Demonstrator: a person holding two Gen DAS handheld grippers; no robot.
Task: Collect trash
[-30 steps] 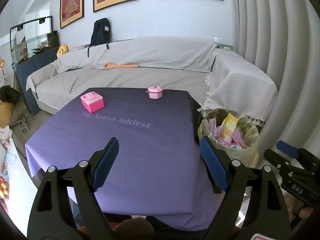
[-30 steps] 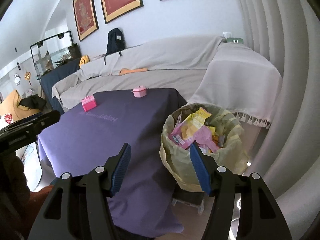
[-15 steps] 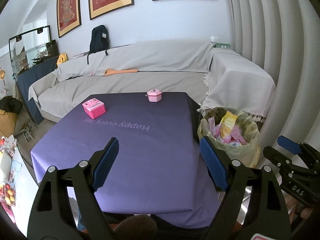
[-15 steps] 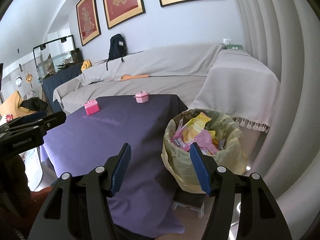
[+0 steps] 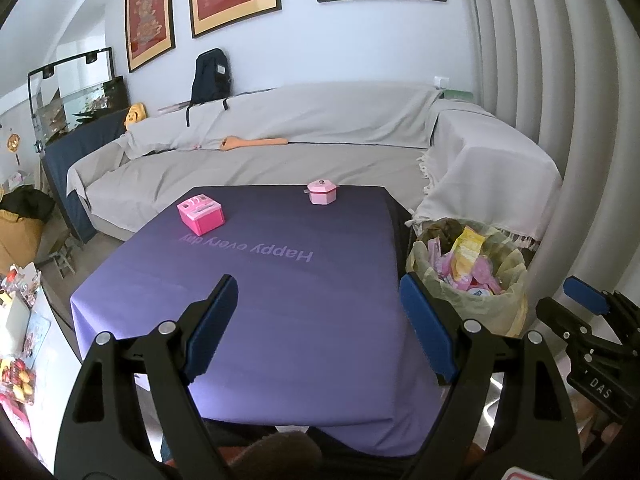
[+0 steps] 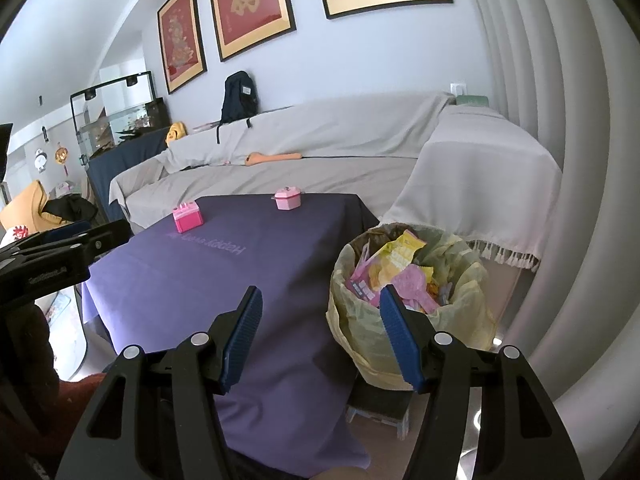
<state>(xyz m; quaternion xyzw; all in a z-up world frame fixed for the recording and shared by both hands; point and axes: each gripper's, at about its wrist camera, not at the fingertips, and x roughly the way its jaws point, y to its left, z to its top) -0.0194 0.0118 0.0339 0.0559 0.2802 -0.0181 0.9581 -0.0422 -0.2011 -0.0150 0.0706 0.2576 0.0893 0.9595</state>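
A trash bin lined with a yellow-green bag point(image 5: 500, 300) stands on the floor at the table's right side and holds yellow and pink wrappers point(image 5: 466, 248). It also shows in the right wrist view point(image 6: 360, 328), with the wrappers point(image 6: 396, 260) inside. My left gripper point(image 5: 316, 312) is open and empty above the near edge of the purple tablecloth point(image 5: 280, 288). My right gripper point(image 6: 320, 320) is open and empty, in front of the bin's left rim. The right gripper also shows in the left wrist view point(image 5: 588, 320).
A pink toy box point(image 5: 201, 214) and a small pink pot point(image 5: 322, 193) sit on the far part of the table. A grey covered sofa point(image 5: 280, 148) runs behind it. Pleated curtains point(image 5: 560, 100) are to the right. Clutter lies on the floor at left point(image 5: 20, 320).
Both grippers have pulled back and risen a little, so the table and bin look smaller and lower. Both stay open and empty.
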